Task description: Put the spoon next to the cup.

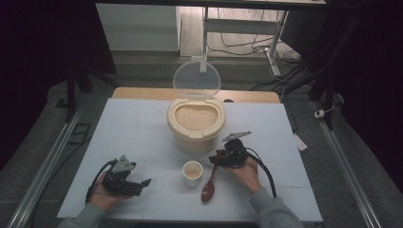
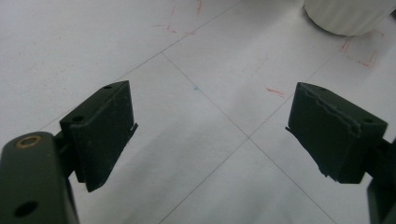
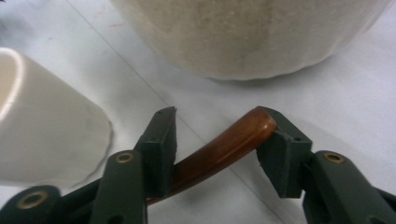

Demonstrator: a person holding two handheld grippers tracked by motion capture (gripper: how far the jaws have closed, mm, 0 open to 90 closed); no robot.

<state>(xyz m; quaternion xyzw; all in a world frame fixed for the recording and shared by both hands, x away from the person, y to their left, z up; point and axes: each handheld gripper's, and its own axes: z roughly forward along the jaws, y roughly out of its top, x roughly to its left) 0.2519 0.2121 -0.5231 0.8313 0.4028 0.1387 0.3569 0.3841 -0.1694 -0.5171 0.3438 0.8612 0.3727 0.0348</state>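
A: Looking down from the high view, where do the edges fall?

B: The white table [image 1: 142,123] runs wide, and its near edge lies just below both wrists. The rice container [image 1: 196,124] stands toward the far middle, its clear lid [image 1: 196,80] tipped up behind it, with bare surface open to either side of it out to the table's left and right edges.

A: And the left gripper [image 1: 142,183]?

B: Held low at the near left, well apart from everything else. In the left gripper view its jaws stand wide apart with nothing between them, only gridded tabletop with faint red marks, and the base of a white vessel at the top right corner.

A: The right gripper [image 3: 217,149]?

B: Just right of the small cup [image 1: 192,173], in front of the container. In the right gripper view the brown spoon [image 3: 219,151] has its handle lying across the gap: the handle's end rests against the right jaw and its shaft passes by the left one. The jaws are partly closed around it, but I cannot tell whether they truly pinch it.

A: Where is the spoon's bowl?

B: In the high view it lies on the table toward the near edge, beside the cup, apart from it. Open table stretches right of the hand.
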